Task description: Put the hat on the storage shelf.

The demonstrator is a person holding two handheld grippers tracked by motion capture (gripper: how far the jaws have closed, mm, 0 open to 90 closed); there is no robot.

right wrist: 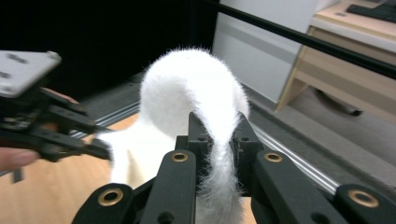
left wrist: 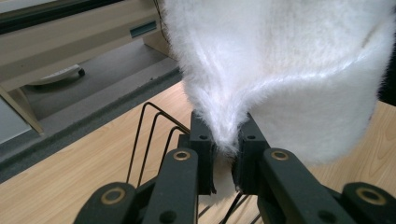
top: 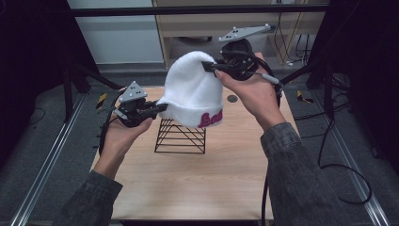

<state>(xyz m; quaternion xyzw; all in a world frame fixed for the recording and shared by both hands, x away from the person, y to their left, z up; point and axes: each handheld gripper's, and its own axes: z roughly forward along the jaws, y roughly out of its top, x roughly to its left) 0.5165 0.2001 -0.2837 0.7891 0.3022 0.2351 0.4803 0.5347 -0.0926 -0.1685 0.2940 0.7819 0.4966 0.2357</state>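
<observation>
A fluffy white beanie (top: 193,89) with pink lettering on its cuff hangs in the air over a black wire rack (top: 180,136). My left gripper (top: 162,108) is shut on the cuff's left edge; in the left gripper view the white fabric (left wrist: 280,70) is pinched between the jaws of that gripper (left wrist: 227,144). My right gripper (top: 208,67) is shut on the crown at the upper right, higher than the left. In the right gripper view the fuzzy beanie (right wrist: 187,84) folds down between the jaws of the right gripper (right wrist: 219,135), and the left gripper (right wrist: 100,148) shows farther off at the left.
The wooden table (top: 197,183) has bare room in front of the rack. A small dark round mark (top: 232,99) lies on the table behind the beanie. A black rail (top: 188,10) crosses the back, with a cabinet (top: 226,23) and cables (top: 339,155) beyond and to the right.
</observation>
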